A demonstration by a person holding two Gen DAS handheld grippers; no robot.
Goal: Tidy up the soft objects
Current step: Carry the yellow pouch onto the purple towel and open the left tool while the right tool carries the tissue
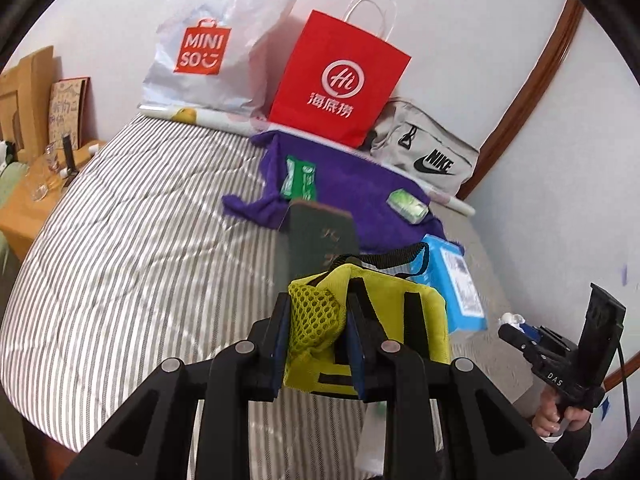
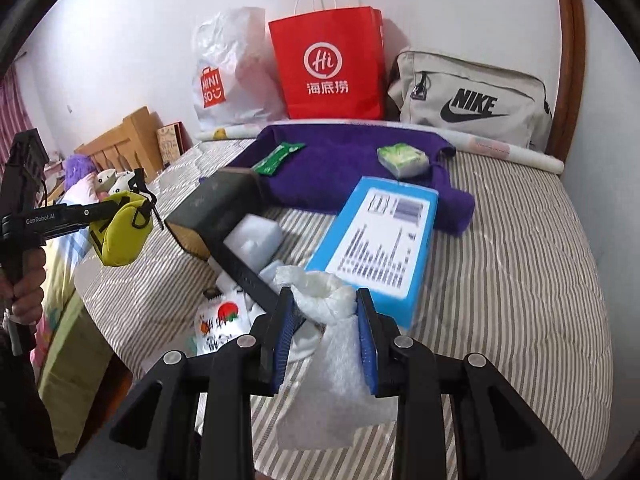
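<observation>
Gripping a yellow pouch (image 1: 362,320) off the striped bed (image 1: 132,248), left gripper (image 1: 316,344) clamped shut; right gripper (image 2: 326,340) pinched white foam wrap (image 2: 332,344), blue box (image 2: 380,236) at one o'clock.

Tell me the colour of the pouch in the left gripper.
Yellow-green with black straps; the pouch shows best in the left wrist view.
</observation>
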